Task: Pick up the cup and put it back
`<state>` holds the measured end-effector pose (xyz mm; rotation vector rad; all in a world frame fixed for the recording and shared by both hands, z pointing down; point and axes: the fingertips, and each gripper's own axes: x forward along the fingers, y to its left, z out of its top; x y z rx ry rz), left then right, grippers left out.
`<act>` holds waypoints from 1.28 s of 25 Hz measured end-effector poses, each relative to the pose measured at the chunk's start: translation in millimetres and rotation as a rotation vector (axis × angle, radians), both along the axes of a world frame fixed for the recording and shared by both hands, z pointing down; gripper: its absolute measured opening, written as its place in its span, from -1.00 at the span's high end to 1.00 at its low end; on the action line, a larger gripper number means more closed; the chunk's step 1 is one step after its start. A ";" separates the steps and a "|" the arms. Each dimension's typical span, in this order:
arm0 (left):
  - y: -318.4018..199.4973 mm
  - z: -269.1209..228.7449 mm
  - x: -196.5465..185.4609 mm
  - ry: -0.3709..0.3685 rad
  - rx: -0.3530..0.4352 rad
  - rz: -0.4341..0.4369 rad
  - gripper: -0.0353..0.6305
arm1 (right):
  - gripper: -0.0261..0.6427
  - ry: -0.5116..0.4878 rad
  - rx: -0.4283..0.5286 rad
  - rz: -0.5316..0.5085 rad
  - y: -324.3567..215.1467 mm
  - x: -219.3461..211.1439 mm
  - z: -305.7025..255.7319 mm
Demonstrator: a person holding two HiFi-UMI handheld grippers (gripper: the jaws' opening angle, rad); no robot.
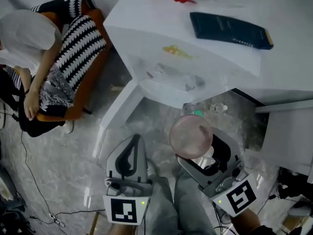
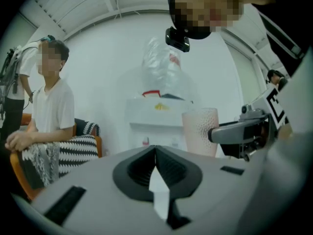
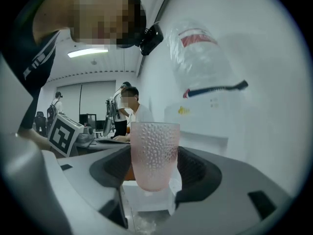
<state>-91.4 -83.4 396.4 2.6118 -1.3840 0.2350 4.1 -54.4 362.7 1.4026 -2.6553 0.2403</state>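
Clasping upright pink cup [image 3: 154, 151], right gripper [image 3: 154, 173], left gripper [image 2: 155, 166] pinched together

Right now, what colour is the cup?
The cup is pale pink with raised dots; best in the right gripper view.

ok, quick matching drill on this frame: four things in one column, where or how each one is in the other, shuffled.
Things:
1. cup
2. left gripper
3. dark blue flat box
4. striped cushion

Place or state:
A. lying on the white top
B. jaws together, nothing between them
C. on the orange chair
D. upright between the jaws of the right gripper

Pairs: 1-D, 2-B, 3-A, 4-C
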 end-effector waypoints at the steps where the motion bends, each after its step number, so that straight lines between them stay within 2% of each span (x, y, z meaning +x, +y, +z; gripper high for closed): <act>1: 3.7 30.3 0.6 -0.001 -0.001 0.008 0.86 | 0.02 -0.006 -0.005 -0.007 3.9 -0.4 30.2; 4: 10.5 116.2 -0.3 0.060 0.022 -0.009 0.86 | 0.02 -0.034 -0.031 -0.019 16.9 0.0 123.1; 7: 3.0 194.1 8.0 0.131 0.061 -0.017 0.86 | 0.02 -0.019 -0.037 -0.028 19.6 6.5 214.0; 12: -5.7 306.9 20.0 0.132 0.061 0.010 0.86 | 0.02 -0.008 -0.012 -0.019 6.7 15.8 331.9; 15: -19.6 352.9 31.4 0.089 0.072 0.045 0.86 | 0.02 -0.007 0.021 -0.028 -7.8 22.5 379.6; 19: -42.1 387.2 40.0 0.056 0.116 0.102 0.86 | 0.02 -0.024 0.094 -0.012 -30.8 26.4 424.2; 23: -53.7 412.0 38.3 0.060 0.144 0.082 0.86 | 0.02 -0.049 0.118 0.041 -40.9 28.3 457.6; 30: -41.6 442.1 40.6 0.083 0.081 0.077 0.86 | 0.02 -0.038 0.101 0.167 -65.7 36.1 504.9; 32: -36.8 451.8 35.7 0.067 0.055 0.077 0.86 | 0.02 -0.035 0.110 0.196 -81.6 36.0 514.6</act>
